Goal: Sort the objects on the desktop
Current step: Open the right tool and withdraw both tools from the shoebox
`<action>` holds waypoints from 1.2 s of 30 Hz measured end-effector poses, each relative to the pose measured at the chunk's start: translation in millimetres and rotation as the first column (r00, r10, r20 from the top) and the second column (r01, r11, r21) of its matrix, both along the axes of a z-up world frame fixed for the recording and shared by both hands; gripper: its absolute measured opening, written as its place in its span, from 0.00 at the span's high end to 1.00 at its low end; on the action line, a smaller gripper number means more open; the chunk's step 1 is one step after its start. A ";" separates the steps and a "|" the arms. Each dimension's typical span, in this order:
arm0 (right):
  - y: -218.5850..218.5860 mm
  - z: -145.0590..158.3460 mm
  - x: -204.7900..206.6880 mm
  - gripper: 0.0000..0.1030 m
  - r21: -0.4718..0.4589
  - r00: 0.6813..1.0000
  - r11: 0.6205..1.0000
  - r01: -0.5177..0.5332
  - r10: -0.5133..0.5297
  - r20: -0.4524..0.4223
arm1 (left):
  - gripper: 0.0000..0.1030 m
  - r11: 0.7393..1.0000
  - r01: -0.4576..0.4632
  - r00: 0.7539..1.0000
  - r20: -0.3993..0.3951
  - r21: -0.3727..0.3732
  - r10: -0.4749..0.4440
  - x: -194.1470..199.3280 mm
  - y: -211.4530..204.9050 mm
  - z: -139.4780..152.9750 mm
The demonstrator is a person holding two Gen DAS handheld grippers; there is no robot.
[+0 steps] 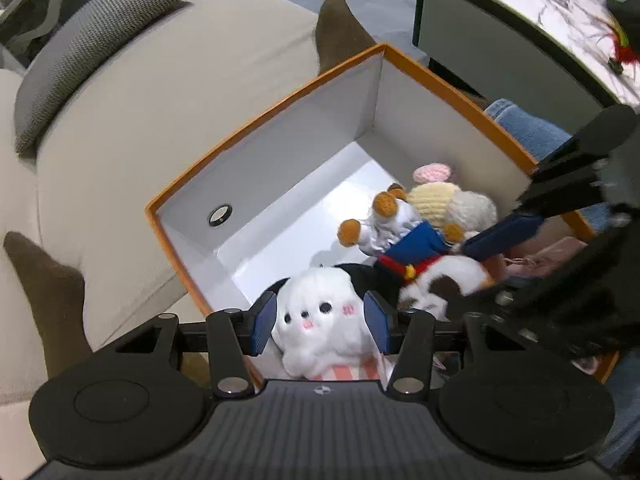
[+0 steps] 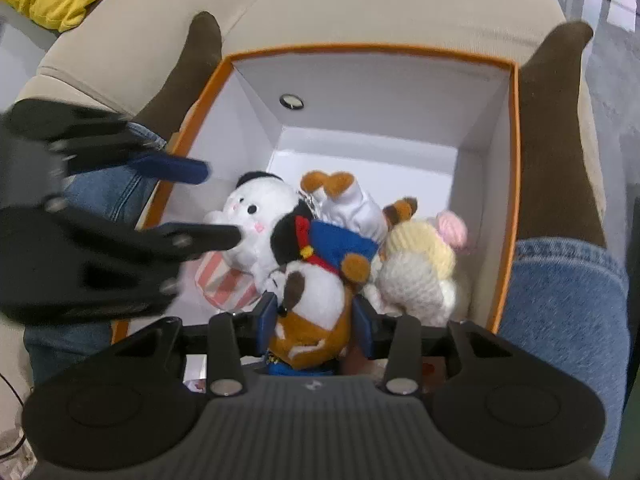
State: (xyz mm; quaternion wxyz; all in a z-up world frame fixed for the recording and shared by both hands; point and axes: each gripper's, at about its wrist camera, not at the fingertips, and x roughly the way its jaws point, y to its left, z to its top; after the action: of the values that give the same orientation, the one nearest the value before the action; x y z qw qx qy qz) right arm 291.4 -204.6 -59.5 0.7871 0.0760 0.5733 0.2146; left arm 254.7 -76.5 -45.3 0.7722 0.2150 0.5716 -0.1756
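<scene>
left gripper (image 1: 320, 322) fingers straddling white plush (image 1: 320, 320) in orange box (image 1: 256, 128), apparently not pinching; right gripper (image 2: 316, 320) fingers clamping brown-white plush (image 2: 312, 308). advising: squeezing evenly, lifting straight.

Both wrist cameras look steeply down, close, into the same orange box (image 1: 256, 128) (image 2: 372, 50) from opposite sides.

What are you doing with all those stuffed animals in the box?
A person sits with an orange-rimmed box between their legs, holding a gripper in each hand. The left gripper has its fingers on either side of a white plush. The right gripper straddles a brown and white plush. More soft toys lie piled in the box beside them.
</scene>
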 end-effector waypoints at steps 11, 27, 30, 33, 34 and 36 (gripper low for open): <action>6.6 -9.0 17.0 0.61 0.005 0.999 0.999 -0.048 0.048 -0.015 | 0.56 0.999 0.030 0.996 -0.089 -0.021 -0.032 21.3 4.0 -23.6; 18.8 -6.4 25.5 0.60 -0.039 0.999 0.998 -0.048 0.047 -0.019 | 0.64 0.994 -0.009 0.996 -0.092 -0.113 -0.001 12.8 16.4 -8.5; 18.4 9.5 15.9 0.60 -0.047 0.999 0.998 -0.044 0.045 0.022 | 0.63 0.988 -0.009 1.000 -0.030 -0.157 0.004 -0.6 26.6 15.6; 22.6 28.1 6.9 0.57 -0.056 0.996 0.997 -0.048 0.052 0.070 | 0.63 0.982 -0.017 1.000 0.020 -0.189 0.022 -14.2 40.9 41.1; 25.1 34.9 3.3 0.56 -0.061 0.994 0.997 -0.052 0.058 0.089 | 0.64 0.980 -0.023 0.999 0.037 -0.196 0.031 -18.5 47.3 48.8; 32.4 48.3 -2.5 0.49 -0.061 0.989 0.996 -0.066 0.074 0.132 | 0.63 0.979 -0.031 0.996 0.073 -0.203 0.047 -28.5 60.1 64.1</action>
State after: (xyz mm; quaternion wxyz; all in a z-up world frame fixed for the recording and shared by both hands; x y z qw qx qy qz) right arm 288.9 -172.2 -11.2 0.8175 0.0188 0.5275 0.2304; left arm 226.2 -16.3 18.7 0.8148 0.1311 0.5247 -0.2089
